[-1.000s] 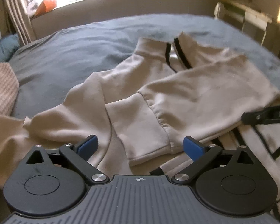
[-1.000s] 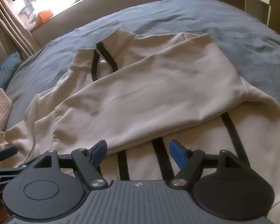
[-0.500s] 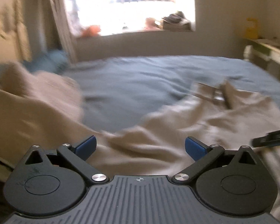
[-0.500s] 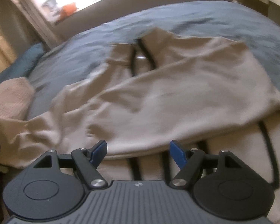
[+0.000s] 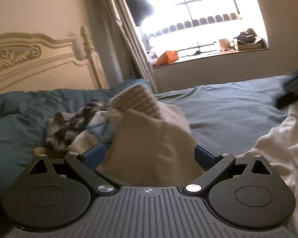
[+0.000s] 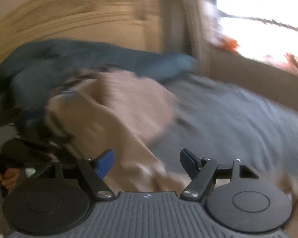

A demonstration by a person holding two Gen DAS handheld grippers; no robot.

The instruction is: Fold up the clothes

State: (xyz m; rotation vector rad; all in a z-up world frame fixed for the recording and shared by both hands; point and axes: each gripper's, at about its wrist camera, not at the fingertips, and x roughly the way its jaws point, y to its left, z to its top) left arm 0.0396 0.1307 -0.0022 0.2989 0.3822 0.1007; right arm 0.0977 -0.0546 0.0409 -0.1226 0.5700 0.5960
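In your left wrist view, your left gripper (image 5: 150,155) stands wide, its blue pads (image 5: 95,155) on either side of a beige sleeve (image 5: 149,148) that rises between them – whether the pads touch the cloth, you cannot tell. Just past the sleeve lies a heap of clothes (image 5: 83,123): a ribbed pinkish knit on top, a black-and-white patterned piece and a scrap of light blue under it, all on the blue-grey bed (image 5: 228,107). The rest of the cream garment (image 5: 284,146) spreads at the right edge, and a dark blurred shape near it at the far right may be your other tool. This view alone shows the carved headboard (image 5: 39,63), the curtain and the bright window (image 5: 204,19) sharply. Your right wrist view is heavily smeared. There your right gripper (image 6: 147,163) is also spread wide, with the beige cloth (image 6: 117,123) running up from between its fingers toward the same heap. Only this view shows a hand (image 6: 9,176) at the lower left edge – holding something dark.
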